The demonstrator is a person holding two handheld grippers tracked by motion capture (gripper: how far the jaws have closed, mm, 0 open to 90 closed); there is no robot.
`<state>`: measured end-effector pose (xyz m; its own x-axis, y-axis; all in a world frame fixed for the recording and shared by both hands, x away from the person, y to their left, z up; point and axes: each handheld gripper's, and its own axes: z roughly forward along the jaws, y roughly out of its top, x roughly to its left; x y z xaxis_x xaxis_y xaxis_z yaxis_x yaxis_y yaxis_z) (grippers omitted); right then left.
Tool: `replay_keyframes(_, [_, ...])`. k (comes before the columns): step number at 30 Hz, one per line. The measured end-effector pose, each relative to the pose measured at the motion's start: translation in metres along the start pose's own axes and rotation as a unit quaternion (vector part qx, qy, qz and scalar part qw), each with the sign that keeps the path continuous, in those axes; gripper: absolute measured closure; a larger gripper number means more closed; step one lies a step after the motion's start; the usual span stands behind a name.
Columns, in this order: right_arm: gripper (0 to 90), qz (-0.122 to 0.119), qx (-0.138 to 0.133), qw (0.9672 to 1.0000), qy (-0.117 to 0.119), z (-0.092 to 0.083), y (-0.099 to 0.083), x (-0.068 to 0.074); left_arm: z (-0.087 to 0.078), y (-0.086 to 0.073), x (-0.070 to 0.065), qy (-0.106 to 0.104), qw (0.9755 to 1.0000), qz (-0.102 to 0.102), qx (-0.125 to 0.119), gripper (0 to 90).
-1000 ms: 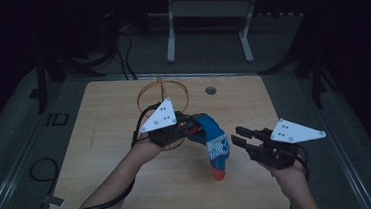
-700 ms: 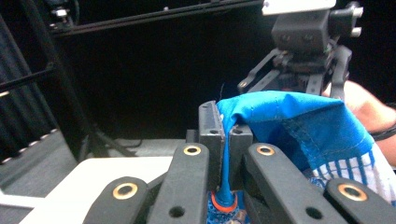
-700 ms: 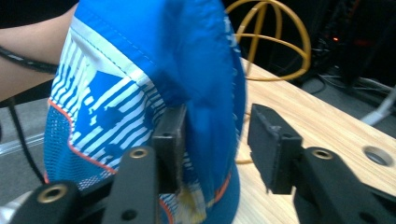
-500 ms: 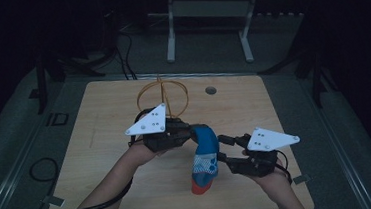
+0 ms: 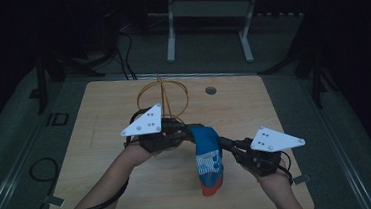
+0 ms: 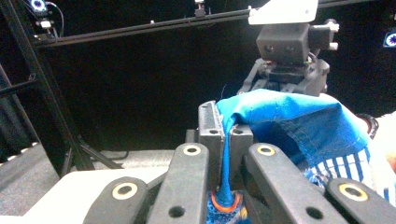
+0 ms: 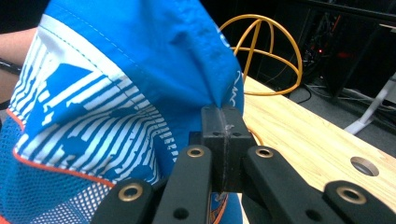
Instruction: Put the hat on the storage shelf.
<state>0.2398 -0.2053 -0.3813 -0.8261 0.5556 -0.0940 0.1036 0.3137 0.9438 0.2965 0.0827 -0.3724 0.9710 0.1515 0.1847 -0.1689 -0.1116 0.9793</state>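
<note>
**A:** Nearest the camera, what do we have?

**B:** Two forearms enter from the near edge of the wooden worktop [image 5: 131, 199], each hand carrying a gripper. The right gripper [image 5: 227, 144], at near right, reaches leftward to a blue garment [image 5: 208, 153]. Its jaws have just been closing, and the right gripper view shows them pressed together on a fold of the blue fabric [image 7: 140, 84], the cloth puckered where they meet.

**A:** And the garment itself?

**B:** It hangs in mid-worktop between the two grippers, draped over them like a hump. Its upper part is plain blue; below that is a blue-and-white striped panel, then mesh with orange trim at the lower end, which drops toward the near side of the worktop. I cannot tell whether that end touches the wood.

**A:** The other gripper?

**B:** The left gripper [image 5: 189, 132], just left of the garment, points right. In the left gripper view its jaws pinch a thin edge of the garment [image 6: 299, 126] between them, with the fabric running down the slot between the pads. The right gripper [image 6: 243, 95] shows beyond the cloth, facing it.

**A:** Anything farther back?

**B:** A yellow wire frame [image 5: 165, 98] of crossing hoops stands on the worktop just behind the left gripper. To its right, toward the far edge, is a round hole [image 5: 211, 90] in the board. Beyond the worktop a pale metal stand [image 5: 207, 30] sits on the dark floor.
</note>
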Motion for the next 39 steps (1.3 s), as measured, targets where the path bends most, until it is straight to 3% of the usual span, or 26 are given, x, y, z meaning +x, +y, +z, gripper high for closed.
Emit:
replay_keyframes(4, [90.0,0.009,-0.004,1.0,-0.001,-0.004,0.001,-0.005,-0.001,-0.001,-0.002,0.005,0.9999,0.006,0.014,89.1])
replay_keyframes(9, [90.0,0.014,-0.016,0.9997,-0.012,-0.011,0.006,-0.011,-0.001,0.001,-0.006,0.012,0.9986,0.027,0.044,87.4])
replay_keyframes(11, [90.0,0.014,-0.017,0.9997,-0.012,-0.012,0.007,-0.012,-0.001,0.001,-0.006,0.012,0.9986,0.027,0.044,87.1])
replay_keyframes(14, [90.0,0.017,-0.023,0.9994,-0.018,-0.017,0.011,-0.017,-0.004,0.002,-0.01,0.025,0.998,0.026,0.052,72.6])
replay_keyframes(22, [90.0,0.017,-0.031,0.9987,-0.037,-0.022,0.019,-0.025,-0.016,-0.003,-0.014,0.084,0.9938,0.008,0.072,51.8])
replay_keyframes(23, [90.0,0.017,-0.032,0.9986,-0.039,-0.023,0.02,-0.026,-0.016,-0.003,-0.014,0.084,0.9938,0.008,0.072,49.9])
replay_keyframes(25, [90.0,0.017,-0.035,0.9984,-0.042,-0.023,0.022,-0.029,-0.023,-0.009,-0.016,0.111,0.9898,0.007,0.088,45.2])
replay_keyframes(31, [90.0,0.016,-0.045,0.9976,-0.05,-0.022,0.034,-0.036,-0.037,-0.025,-0.02,0.143,0.9848,-0.022,0.096,33.9])
replay_keyframes(32, [90.0,0.015,-0.048,0.9974,-0.052,-0.022,0.037,-0.038,-0.039,-0.029,-0.021,0.146,0.9841,-0.025,0.098,28.2])
replay_keyframes(39, [90.0,0.012,-0.061,0.9962,-0.061,-0.012,0.058,-0.046,-0.062,-0.058,-0.024,0.202,0.9716,-0.069,0.102,7.3])
